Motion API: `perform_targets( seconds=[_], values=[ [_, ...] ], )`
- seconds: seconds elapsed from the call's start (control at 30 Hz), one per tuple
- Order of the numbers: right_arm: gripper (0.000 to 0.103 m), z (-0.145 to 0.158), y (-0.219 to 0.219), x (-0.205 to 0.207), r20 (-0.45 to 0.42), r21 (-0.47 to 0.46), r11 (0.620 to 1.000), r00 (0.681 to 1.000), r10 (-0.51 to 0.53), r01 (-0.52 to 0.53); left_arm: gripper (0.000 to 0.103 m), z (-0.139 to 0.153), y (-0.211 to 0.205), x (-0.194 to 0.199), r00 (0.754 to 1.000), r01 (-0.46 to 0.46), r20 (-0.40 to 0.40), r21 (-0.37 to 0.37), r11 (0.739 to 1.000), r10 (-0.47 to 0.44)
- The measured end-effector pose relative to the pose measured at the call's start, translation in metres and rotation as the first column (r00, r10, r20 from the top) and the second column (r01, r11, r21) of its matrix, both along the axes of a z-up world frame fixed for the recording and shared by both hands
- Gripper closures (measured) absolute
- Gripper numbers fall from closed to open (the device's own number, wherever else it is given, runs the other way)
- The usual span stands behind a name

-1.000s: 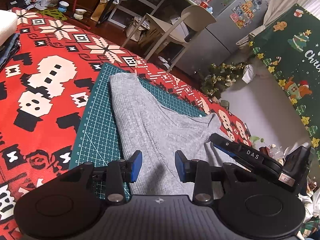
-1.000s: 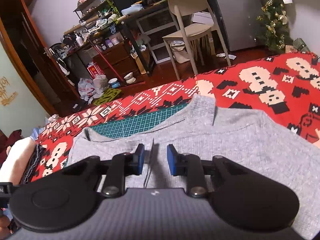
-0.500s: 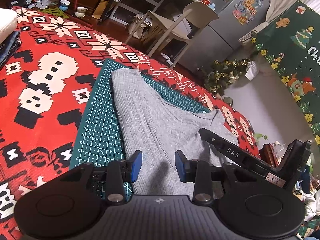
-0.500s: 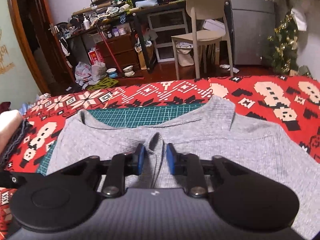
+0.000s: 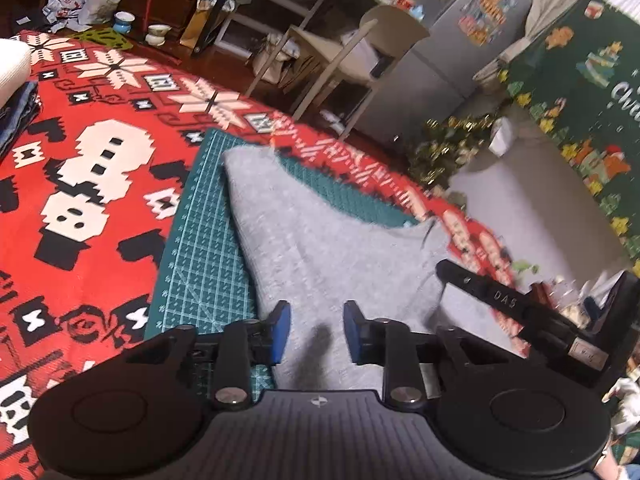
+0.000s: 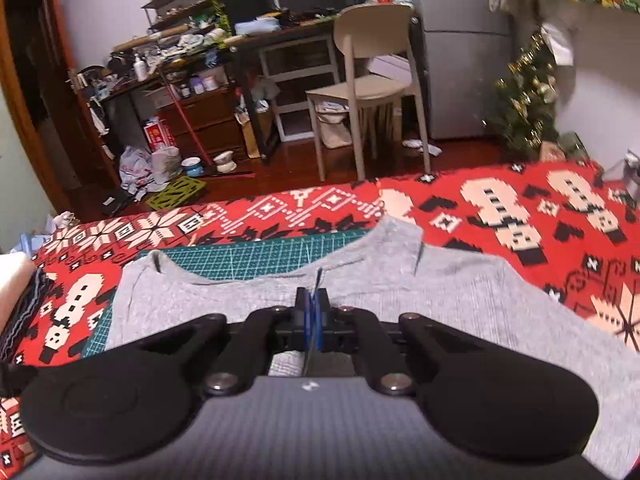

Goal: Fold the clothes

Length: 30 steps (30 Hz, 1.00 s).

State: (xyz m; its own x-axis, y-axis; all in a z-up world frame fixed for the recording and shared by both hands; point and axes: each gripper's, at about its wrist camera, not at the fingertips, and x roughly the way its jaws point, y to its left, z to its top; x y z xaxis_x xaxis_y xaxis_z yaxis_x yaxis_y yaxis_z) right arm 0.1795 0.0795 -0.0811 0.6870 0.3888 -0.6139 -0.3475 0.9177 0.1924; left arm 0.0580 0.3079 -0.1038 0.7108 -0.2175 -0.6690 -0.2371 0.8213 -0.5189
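Red holiday-patterned blanket (image 5: 92, 184), knitted with white snowmen and snowflakes, covers the work surface, and a dark green gridded cutting mat (image 5: 200, 256) lies on it. Behind the surface stand a beige plastic chair (image 6: 372, 92), a cluttered dark desk (image 6: 256, 44), a grey refrigerator (image 6: 456, 60) and a small decorated Christmas tree (image 6: 528, 108).

Spread on the mat and blanket is the grey ribbed knit top (image 6: 420, 304). In the right wrist view its long axis runs side to side across the frame, with its scooped neckline (image 6: 256, 276) facing the far edge of the surface and the mat showing through the scoop.

The right gripper (image 6: 311, 312) tilts downward over the middle of the top, just below the neckline. Its blue pads (image 6: 306, 312) are pressed together, pinching a thin raised fold of the grey fabric. From the left wrist view this tool shows as a black bar lying over the garment's right part (image 5: 504, 300).

The left gripper (image 5: 316, 328) also points downward, hovering over the left portion of the top next to the mat's exposed strip. Its blue-padded fingers (image 5: 280, 328) stand apart and are closing, with grey fabric lying below the gap and a shadow on it; the pads do not press on the cloth.

On the floor beyond sit a blue-and-white bowl (image 6: 191, 166) and a white cup (image 6: 225, 160); what they hold cannot be made out. Folded dark clothing (image 5: 16, 116) lies at the blanket's left edge.
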Motion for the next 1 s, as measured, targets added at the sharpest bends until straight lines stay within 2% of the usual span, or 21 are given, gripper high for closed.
perform_targets(
  seconds=[0.1,0.13,0.2,0.33,0.47,0.67,0.73,0.77,0.87,0.97,1.0],
  values=[
    [0.099,-0.012,0.000,0.006,-0.038,-0.026,0.999,0.999,-0.019,0.018,0.084,-0.007,-0.001,0.003,0.999,-0.004,-0.039,0.023,1.000,0.005],
    [0.096,-0.016,-0.001,0.008,-0.042,-0.033,0.999,0.999,-0.031,0.030,0.084,-0.008,-0.001,0.003,0.999,-0.007,-0.049,0.034,0.999,0.009],
    [0.084,-0.018,-0.006,0.008,-0.027,-0.038,0.998,0.998,-0.049,0.048,0.084,-0.008,0.002,0.003,0.999,-0.018,-0.048,0.029,0.999,0.020],
    [0.083,-0.006,-0.023,0.002,-0.023,0.003,0.998,0.998,-0.060,0.060,0.084,-0.007,0.005,0.002,0.999,-0.031,-0.041,0.022,0.999,0.032],
    [0.083,0.007,-0.036,-0.016,-0.093,0.080,0.996,0.995,-0.029,0.037,0.084,-0.004,0.003,0.000,0.999,-0.028,-0.043,0.032,0.999,0.029],
    [0.080,-0.010,-0.039,-0.055,-0.209,0.140,0.989,0.978,-0.006,0.036,0.084,0.004,0.001,-0.010,0.998,0.034,-0.044,-0.082,0.996,-0.037],
    [0.080,-0.015,-0.036,-0.066,-0.227,0.156,0.987,0.974,0.012,0.024,0.084,0.009,-0.004,-0.014,0.998,0.056,-0.034,-0.066,0.996,-0.059],
    [0.080,-0.015,-0.034,-0.071,-0.222,0.153,0.988,0.975,0.016,0.019,0.084,0.010,-0.006,-0.013,0.997,0.060,-0.037,-0.057,0.997,-0.062],
    [0.070,-0.015,-0.024,-0.080,-0.202,0.112,0.994,0.979,0.024,-0.002,0.084,0.009,-0.010,-0.012,0.996,0.070,-0.049,-0.042,0.997,-0.072],
    [0.070,-0.017,-0.018,-0.081,-0.201,0.071,0.997,0.979,0.017,-0.003,0.084,0.006,-0.012,-0.011,0.995,0.073,-0.065,-0.043,0.996,-0.076],
    [0.074,-0.017,-0.016,-0.083,-0.193,0.059,0.998,0.981,0.024,-0.012,0.084,0.006,-0.011,-0.010,0.995,0.072,-0.067,-0.044,0.996,-0.075]
  ],
)
